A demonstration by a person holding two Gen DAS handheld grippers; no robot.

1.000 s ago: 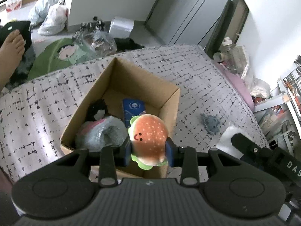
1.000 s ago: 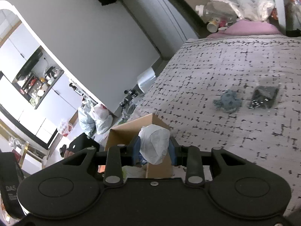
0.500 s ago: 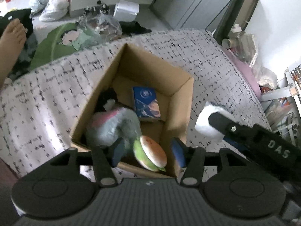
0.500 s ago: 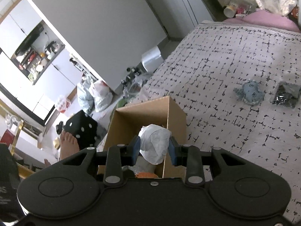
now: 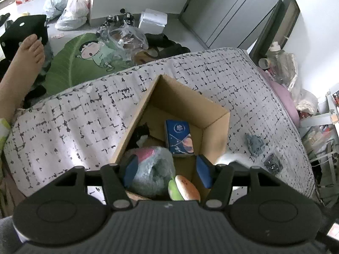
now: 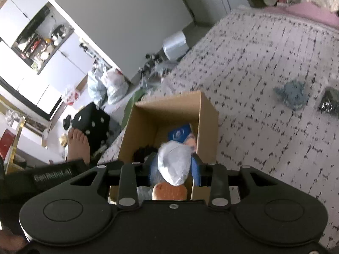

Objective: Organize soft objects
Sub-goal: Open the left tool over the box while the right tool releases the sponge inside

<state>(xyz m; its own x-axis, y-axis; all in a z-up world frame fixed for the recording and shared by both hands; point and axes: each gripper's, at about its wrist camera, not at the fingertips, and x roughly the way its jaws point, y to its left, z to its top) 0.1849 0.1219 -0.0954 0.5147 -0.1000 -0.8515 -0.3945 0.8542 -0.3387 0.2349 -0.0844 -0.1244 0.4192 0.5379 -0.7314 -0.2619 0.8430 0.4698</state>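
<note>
A cardboard box [image 5: 214, 124] stands on the patterned bed cover. Inside lie a grey-and-pink plush [image 5: 154, 173], a blue packet [image 5: 179, 136], a dark item [image 5: 138, 132] and the hamburger plush [image 5: 186, 188] at the near corner. My left gripper [image 5: 167, 171] is open and empty just above the box's near side. My right gripper [image 6: 174, 168] is shut on a white soft bundle [image 6: 174, 163] and holds it over the box [image 6: 207, 114], above the hamburger plush [image 6: 169, 191].
A small grey-blue plush [image 5: 255, 144] [image 6: 293, 93] and a dark packet [image 5: 273, 163] [image 6: 328, 101] lie on the bed cover right of the box. A bare foot [image 5: 27, 55] shows at the left. Bags and clutter cover the floor beyond the bed.
My left gripper opened and dropped the hamburger plush into the box, then drew back. My right gripper carried the white bundle from beside the box to over its opening.
</note>
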